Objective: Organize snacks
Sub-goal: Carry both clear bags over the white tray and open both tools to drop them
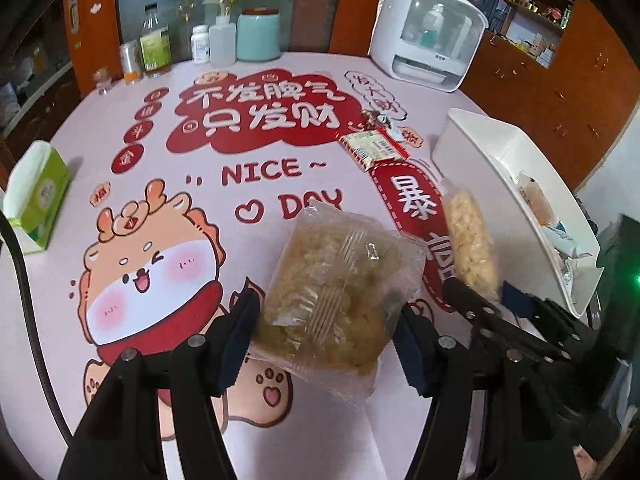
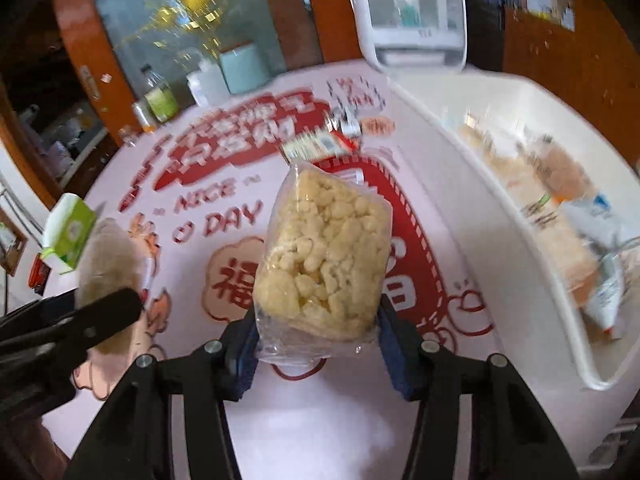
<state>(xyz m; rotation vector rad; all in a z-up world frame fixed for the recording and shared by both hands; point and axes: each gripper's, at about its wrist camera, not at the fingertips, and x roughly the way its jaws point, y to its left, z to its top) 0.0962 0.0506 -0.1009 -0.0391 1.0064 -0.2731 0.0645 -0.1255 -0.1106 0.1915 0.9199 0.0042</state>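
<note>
My left gripper (image 1: 326,332) is shut on a clear-wrapped rice crispy cake (image 1: 336,284) and holds it above the table. My right gripper (image 2: 318,338) is shut on a second, paler puffed cake in a clear bag (image 2: 324,256), also lifted; it shows in the left wrist view (image 1: 470,240) beside the white tray (image 1: 476,136). The tray (image 2: 460,152) lies to the right and holds several wrapped snacks (image 2: 568,184). A red and white snack packet (image 1: 374,146) and a small wrapped candy (image 1: 378,116) lie on the table beyond.
The round table has a pink printed cover (image 1: 160,184). A green tissue box (image 1: 38,196) stands at the left edge. Bottles and jars (image 1: 156,46) and a teal canister (image 1: 258,36) line the far edge. A white appliance (image 1: 428,32) stands at the far right.
</note>
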